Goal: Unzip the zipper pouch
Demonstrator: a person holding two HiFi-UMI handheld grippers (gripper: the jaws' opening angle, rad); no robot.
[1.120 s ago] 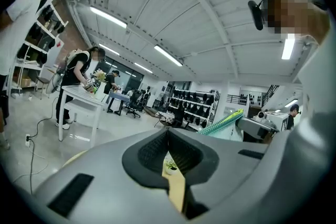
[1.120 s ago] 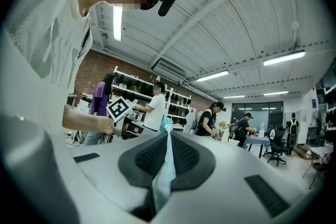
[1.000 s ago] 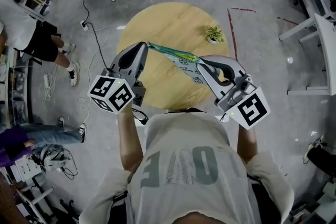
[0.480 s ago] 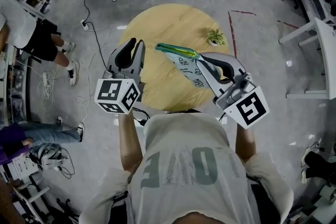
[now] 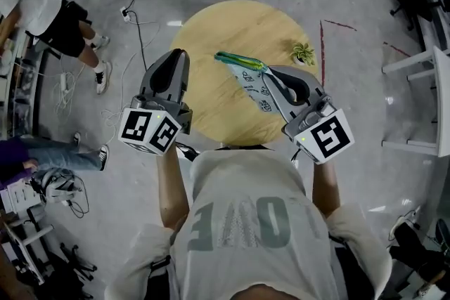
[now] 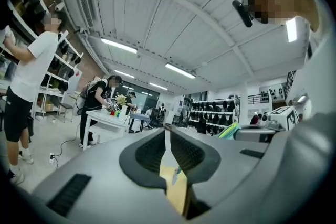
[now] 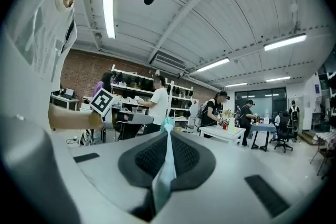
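Note:
The zipper pouch (image 5: 256,90), white with a green zipper edge, hangs over the round wooden table (image 5: 225,24). My right gripper (image 5: 266,71) is shut on its upper edge, and the fabric shows pinched between the pads (image 7: 164,165). My left gripper (image 5: 180,53) stands apart to the left of the pouch and touches nothing. Its jaws have just been opening to a narrow slit (image 6: 166,134), with only the table showing through. In the left gripper view the pouch's green edge (image 6: 231,130) shows off to the right.
A small potted plant (image 5: 303,51) stands at the table's right rim. A person (image 5: 35,3) stands at the left, with cables (image 5: 133,3) on the floor nearby. White desks (image 5: 429,81) line the right side.
The left gripper let go of the pouch's left end and drew away to the left. The pouch now hangs from the right gripper alone, which has shifted slightly.

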